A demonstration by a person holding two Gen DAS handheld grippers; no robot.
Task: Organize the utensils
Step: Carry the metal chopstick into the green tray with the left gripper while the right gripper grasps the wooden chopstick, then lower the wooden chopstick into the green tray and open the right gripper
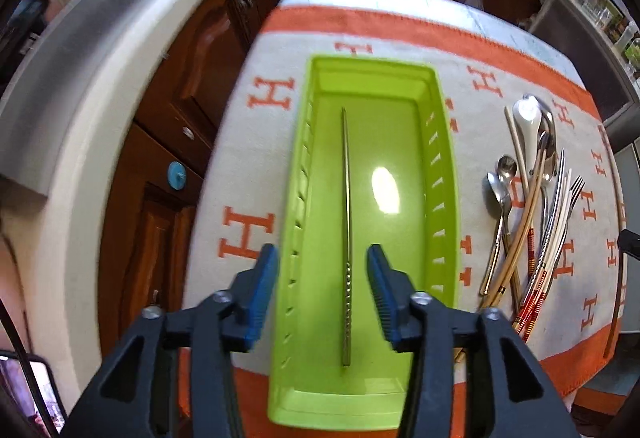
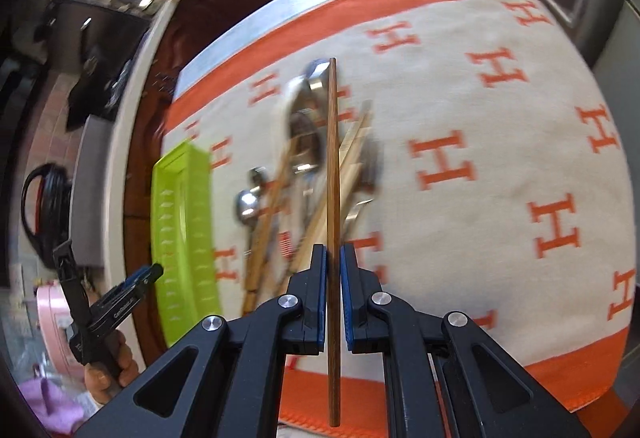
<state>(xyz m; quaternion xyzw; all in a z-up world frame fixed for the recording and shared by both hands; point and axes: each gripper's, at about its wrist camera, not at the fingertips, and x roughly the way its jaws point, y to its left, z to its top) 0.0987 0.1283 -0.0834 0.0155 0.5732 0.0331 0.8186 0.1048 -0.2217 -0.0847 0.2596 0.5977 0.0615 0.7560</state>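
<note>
A lime green tray (image 1: 442, 174) lies on the cloth with one metal chopstick (image 1: 346, 222) lengthwise in it. My left gripper (image 1: 322, 266) is open above the tray's near end, one finger on each side of the chopstick. A pile of spoons, forks and chopsticks (image 1: 532, 206) lies right of the tray. My right gripper (image 2: 333, 258) is shut on a brown wooden chopstick (image 2: 332, 158), held above the blurred utensil pile (image 2: 304, 158). The tray (image 2: 184, 238) and the left gripper (image 2: 132, 282) show at the left of the right wrist view.
A white cloth with orange H letters and an orange border (image 2: 480, 158) covers the small table. Dark wooden cabinets (image 1: 192, 78) and a pale counter edge (image 1: 100, 78) stand left and behind. A phone (image 1: 36, 394) is at the lower left.
</note>
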